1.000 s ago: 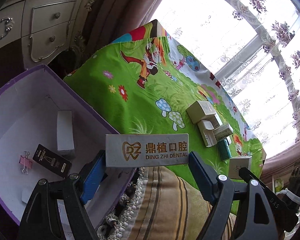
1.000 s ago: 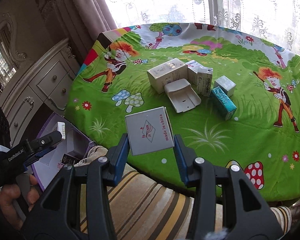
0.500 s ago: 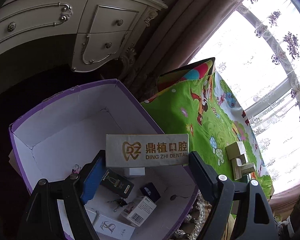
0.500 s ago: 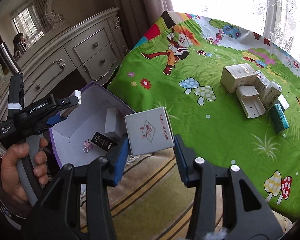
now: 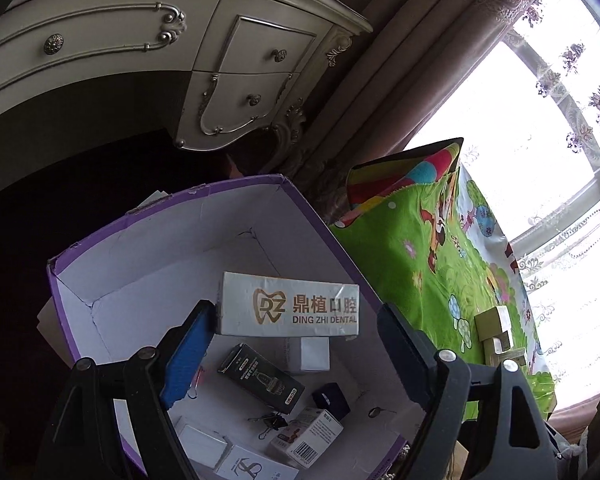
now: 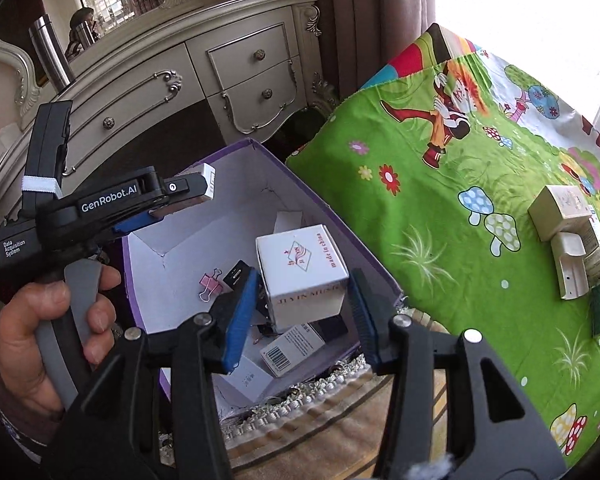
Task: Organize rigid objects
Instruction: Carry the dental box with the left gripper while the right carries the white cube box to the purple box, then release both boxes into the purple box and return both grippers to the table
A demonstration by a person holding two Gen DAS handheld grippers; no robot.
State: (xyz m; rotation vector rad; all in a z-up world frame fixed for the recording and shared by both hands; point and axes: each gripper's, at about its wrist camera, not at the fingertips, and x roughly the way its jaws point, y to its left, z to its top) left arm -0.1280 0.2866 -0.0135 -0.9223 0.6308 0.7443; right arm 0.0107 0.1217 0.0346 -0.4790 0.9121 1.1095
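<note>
My left gripper [image 5: 294,312] stands wide over the purple-rimmed cardboard carton [image 5: 172,204]. The long, glossy white dental box [image 5: 290,306] lies crosswise between the fingers, long axis side to side, its right end now clear of the pad. My right gripper [image 6: 305,278] has just been opening. The white card cube box [image 6: 300,264], clamped a second ago by the green tablecloth [image 6: 460,280], hangs loose over the carton.

Daylit room, blown-out window

We see the window [image 5: 540,128] glare white, the floor under the dresser [image 5: 140,52] sink into shadow, fisheye bending at black corners, and mostly sharp focus.
</note>
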